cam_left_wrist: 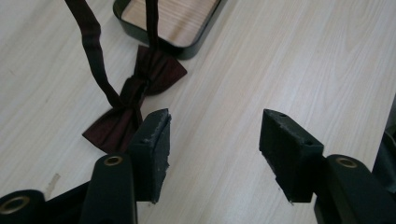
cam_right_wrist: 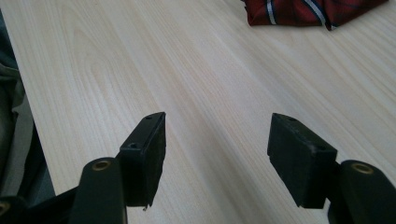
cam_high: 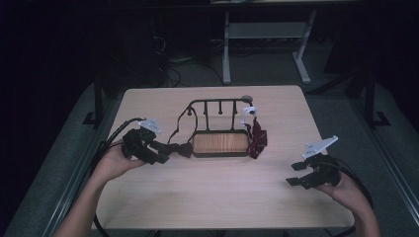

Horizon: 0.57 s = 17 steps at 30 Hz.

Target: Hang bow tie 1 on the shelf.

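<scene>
My left gripper (cam_left_wrist: 215, 140) has fingers released, nothing between them, just beside the bow tie (cam_left_wrist: 135, 93) lying on the counter (cam_left_wrist: 289, 56) by the rack (cam_high: 220, 143). Right gripper (cam_right_wrist: 217, 149) released too.

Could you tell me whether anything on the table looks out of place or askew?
Yes. The dark bow tie lies flat on the table beside the rack's wooden tray, with its strap trailing up to the rack. The red striped tie lies bunched against the tray's other end.
</scene>
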### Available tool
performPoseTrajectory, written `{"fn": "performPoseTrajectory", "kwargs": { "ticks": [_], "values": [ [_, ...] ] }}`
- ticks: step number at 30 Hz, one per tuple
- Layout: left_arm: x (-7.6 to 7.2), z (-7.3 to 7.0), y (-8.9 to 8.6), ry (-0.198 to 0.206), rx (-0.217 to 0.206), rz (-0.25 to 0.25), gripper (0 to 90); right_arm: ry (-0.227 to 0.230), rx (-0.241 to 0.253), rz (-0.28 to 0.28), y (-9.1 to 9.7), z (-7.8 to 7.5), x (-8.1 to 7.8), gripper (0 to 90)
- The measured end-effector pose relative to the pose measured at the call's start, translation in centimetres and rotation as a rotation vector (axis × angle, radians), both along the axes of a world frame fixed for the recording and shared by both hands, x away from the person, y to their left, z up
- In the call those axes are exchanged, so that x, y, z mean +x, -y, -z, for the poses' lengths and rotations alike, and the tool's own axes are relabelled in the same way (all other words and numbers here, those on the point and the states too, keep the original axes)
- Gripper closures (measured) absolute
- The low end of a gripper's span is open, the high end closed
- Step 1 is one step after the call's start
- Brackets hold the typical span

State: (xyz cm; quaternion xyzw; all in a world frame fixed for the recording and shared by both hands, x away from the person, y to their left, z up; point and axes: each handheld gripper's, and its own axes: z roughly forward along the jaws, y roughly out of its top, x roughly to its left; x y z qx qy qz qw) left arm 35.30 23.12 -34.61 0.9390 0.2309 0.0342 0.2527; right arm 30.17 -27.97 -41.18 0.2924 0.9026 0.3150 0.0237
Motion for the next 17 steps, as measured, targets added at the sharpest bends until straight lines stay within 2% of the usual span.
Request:
{"fn": "performPoseTrajectory", "kwargs": {
  "ticks": [8, 9, 17],
  "values": [
    [-0.8, 1.2, 0.0, -0.001, 0.008, 0.008, 40.0, 0.000, 0.000, -0.002, 0.0, 0.0, -0.1, 36.7],
    [-0.9, 1.3, 0.0, -0.004, -0.001, 0.003, 40.0, 0.004, 0.001, -0.006, 0.1, 0.1, 0.0, 36.8],
    [-2.1, 2.4, -0.5, 0.017, -0.005, -0.003, 38.0, 0.002, 0.000, -0.005, 0.1, 0.2, 0.0, 36.8]
  ]
}}
